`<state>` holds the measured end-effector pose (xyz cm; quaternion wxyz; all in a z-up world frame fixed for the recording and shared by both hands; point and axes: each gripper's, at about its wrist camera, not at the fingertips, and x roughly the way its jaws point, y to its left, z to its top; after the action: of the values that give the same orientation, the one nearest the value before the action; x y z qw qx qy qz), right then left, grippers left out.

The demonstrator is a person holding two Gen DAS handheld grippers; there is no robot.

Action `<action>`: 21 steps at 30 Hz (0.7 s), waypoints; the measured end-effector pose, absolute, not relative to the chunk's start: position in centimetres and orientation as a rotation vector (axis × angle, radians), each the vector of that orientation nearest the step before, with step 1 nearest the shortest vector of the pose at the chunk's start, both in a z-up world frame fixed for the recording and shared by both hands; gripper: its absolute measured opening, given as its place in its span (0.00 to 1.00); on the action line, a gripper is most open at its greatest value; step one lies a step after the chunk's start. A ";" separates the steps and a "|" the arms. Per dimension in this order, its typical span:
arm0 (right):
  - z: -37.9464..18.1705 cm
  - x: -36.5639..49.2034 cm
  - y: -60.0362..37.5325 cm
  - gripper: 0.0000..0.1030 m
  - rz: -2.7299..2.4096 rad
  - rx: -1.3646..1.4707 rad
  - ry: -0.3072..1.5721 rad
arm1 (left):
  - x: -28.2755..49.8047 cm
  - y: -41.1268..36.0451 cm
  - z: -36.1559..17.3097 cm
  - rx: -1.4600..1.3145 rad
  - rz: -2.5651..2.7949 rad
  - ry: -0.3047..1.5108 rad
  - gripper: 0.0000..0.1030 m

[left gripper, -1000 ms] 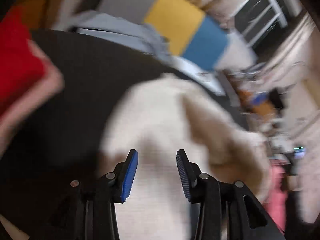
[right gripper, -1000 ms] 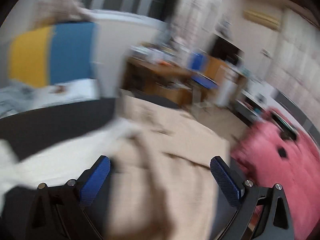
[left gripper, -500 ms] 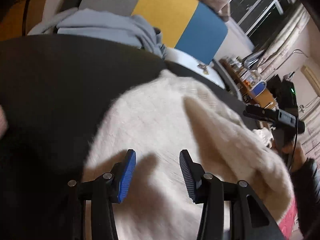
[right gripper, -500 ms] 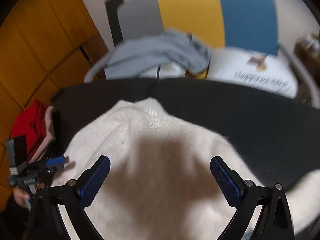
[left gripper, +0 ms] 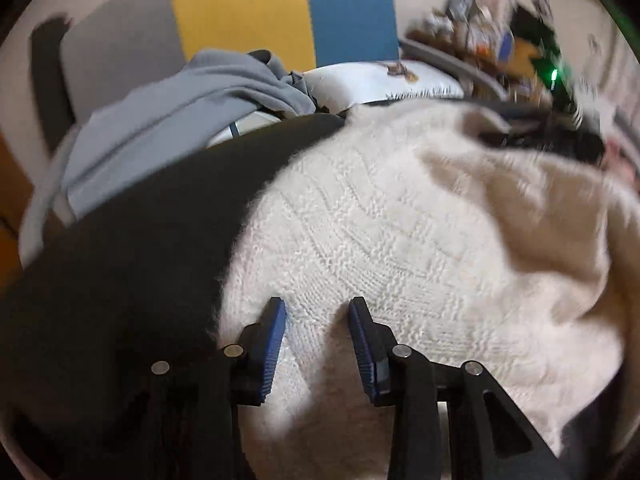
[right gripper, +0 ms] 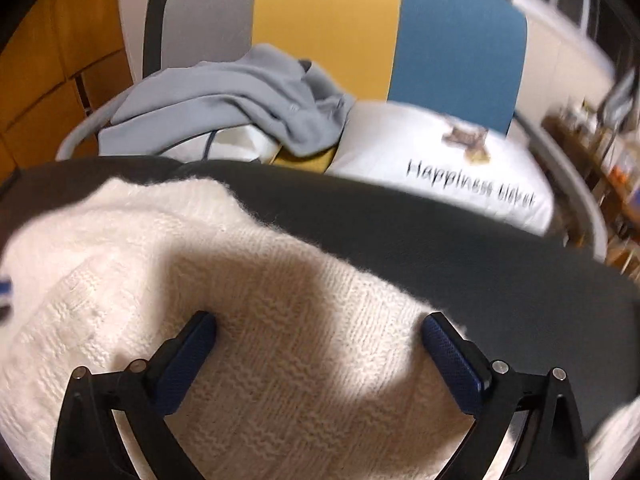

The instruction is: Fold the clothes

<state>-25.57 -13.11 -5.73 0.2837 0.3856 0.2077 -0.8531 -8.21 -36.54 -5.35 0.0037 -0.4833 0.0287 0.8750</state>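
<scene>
A cream knitted sweater (left gripper: pixel 400 240) lies spread on a dark table (left gripper: pixel 140 240); it also fills the lower part of the right wrist view (right gripper: pixel 260 320). My left gripper (left gripper: pixel 318 308) is open, its blue pads pressed down on the sweater's left part with knit between them. My right gripper (right gripper: pixel 320 324) is wide open, low over the sweater near its far edge, holding nothing. A fold of the sweater (left gripper: pixel 520 208) is bunched up at the right.
Behind the table (right gripper: pixel 440 232), a grey-blue garment (right gripper: pixel 240 100) lies heaped beside a white printed pillow (right gripper: pixel 440 160). A grey, yellow and blue panel (right gripper: pixel 340 28) stands behind them. Orange cabinets (right gripper: pixel 48 72) are at the left, cluttered desks (left gripper: pixel 500 40) at the right.
Both grippers have swung round to face the sweater and come down low onto it. The left pads now touch the knit. Both jaws stay open.
</scene>
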 end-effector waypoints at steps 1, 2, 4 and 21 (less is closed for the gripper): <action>-5.5 -25.6 -13.4 1.00 -2.298 0.988 0.615 | -9.1 -37.4 -5.2 -1.539 2.746 0.080 0.37; -5.4 -25.7 -13.5 1.00 -2.300 0.958 0.654 | -10.0 -38.2 -5.1 -1.566 2.753 0.069 0.40; -5.1 -26.1 -13.7 1.00 -2.292 0.924 0.696 | -11.0 -39.6 -4.6 -1.634 2.802 0.029 0.43; 0.8 -8.6 3.0 1.00 -1.756 1.198 -0.337 | 11.7 -32.0 -2.8 -1.082 2.640 -1.146 0.56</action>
<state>-8.59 2.97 0.76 0.4748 0.4898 -0.1376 -0.7181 11.70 -31.96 -2.75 0.0334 -0.3518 -0.3725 0.8581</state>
